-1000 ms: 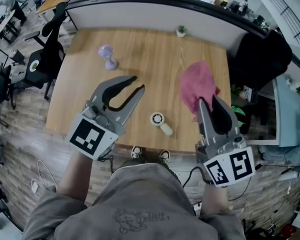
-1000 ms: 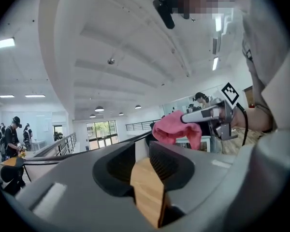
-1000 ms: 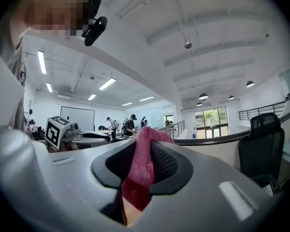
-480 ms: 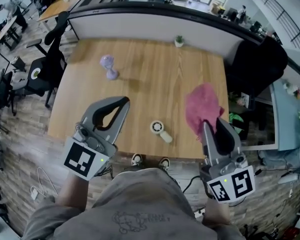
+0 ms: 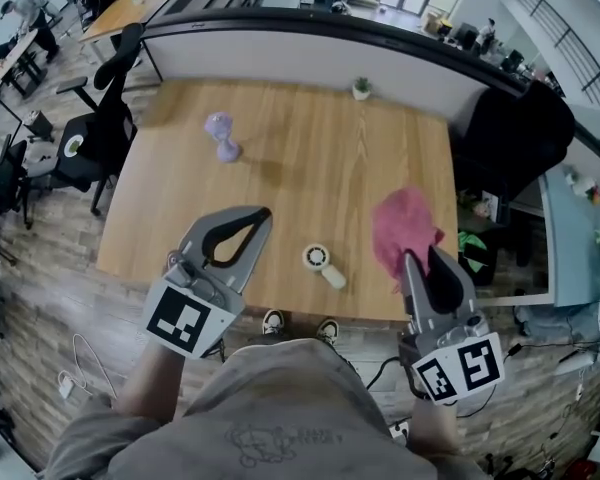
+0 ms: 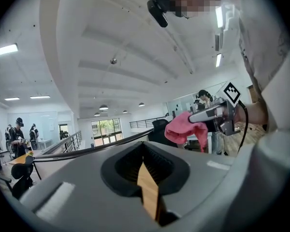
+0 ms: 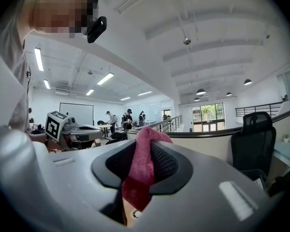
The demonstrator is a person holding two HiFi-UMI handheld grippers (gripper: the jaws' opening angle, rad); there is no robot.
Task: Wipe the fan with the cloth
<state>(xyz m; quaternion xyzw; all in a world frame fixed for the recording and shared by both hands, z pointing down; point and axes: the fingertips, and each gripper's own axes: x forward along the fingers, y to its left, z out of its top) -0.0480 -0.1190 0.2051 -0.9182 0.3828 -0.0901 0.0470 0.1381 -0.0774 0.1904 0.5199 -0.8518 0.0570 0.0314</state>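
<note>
Between the jaws of my right gripper (image 5: 418, 256) the pink cloth (image 5: 400, 230) is pinched tight, my left gripper (image 5: 262, 213) is closed on nothing, and the fan (image 5: 322, 262), lying between the two, is not yet wiped.

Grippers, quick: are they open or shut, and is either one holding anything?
Left gripper: shut, nothing in it.
Right gripper: shut on the pink cloth.
</note>
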